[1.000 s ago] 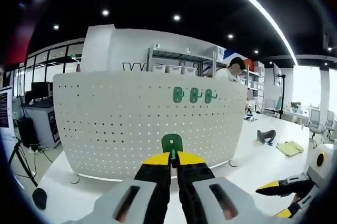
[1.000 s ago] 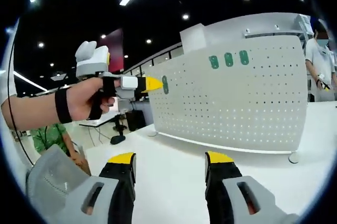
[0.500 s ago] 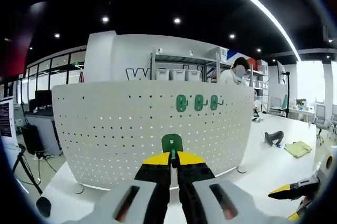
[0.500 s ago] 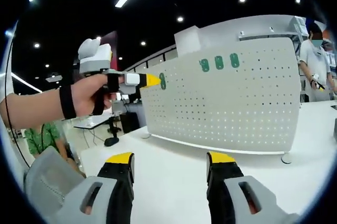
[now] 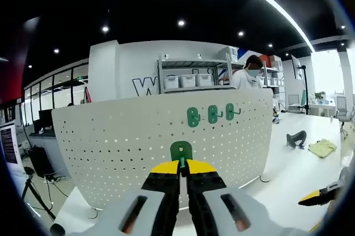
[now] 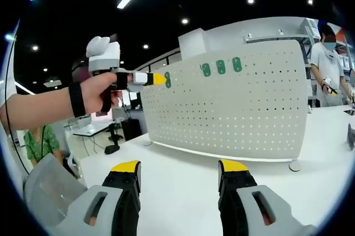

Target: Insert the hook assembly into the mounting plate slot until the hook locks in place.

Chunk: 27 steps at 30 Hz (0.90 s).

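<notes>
Holding one green hook (image 5: 181,150) pinched between my left gripper (image 5: 180,165)'s closed yellow tips, I see it short of the white pegboard (image 5: 111,142), where three green hooks (image 5: 212,115) already hang near the top edge. My right gripper (image 6: 179,168) hangs spread, empty, before the pegboard.

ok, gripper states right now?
Left gripper: shut on green hook, in front of the pegboard.
Right gripper: open, empty.
</notes>
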Each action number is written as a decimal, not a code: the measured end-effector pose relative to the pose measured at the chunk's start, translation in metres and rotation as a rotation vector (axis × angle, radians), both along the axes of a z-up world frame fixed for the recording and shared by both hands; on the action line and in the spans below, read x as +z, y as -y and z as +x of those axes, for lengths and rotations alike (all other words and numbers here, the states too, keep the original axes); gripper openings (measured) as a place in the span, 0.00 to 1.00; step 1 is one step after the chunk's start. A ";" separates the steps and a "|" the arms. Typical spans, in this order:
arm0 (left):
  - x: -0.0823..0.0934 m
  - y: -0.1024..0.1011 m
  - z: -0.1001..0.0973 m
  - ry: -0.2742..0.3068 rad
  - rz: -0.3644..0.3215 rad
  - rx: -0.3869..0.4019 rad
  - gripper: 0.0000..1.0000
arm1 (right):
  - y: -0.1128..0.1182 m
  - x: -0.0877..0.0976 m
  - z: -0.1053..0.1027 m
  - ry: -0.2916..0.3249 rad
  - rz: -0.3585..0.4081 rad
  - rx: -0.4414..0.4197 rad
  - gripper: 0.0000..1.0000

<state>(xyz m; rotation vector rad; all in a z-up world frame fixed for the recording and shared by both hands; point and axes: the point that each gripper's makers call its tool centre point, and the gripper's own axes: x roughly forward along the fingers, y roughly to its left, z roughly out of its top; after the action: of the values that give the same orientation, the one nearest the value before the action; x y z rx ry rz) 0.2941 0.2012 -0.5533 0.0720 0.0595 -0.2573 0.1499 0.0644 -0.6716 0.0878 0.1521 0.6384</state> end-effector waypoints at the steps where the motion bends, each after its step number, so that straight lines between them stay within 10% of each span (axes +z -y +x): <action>1: 0.000 0.001 0.002 -0.006 -0.003 0.000 0.03 | 0.001 0.000 0.000 0.000 0.000 -0.002 0.57; 27: 0.018 0.005 0.039 0.019 0.007 0.011 0.03 | 0.008 -0.004 -0.002 -0.030 -0.007 -0.016 0.57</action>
<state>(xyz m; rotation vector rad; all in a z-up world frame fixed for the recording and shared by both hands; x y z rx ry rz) 0.3330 0.1958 -0.5358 0.0807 0.0418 -0.2453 0.1483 0.0560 -0.6759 0.0918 0.1824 0.6206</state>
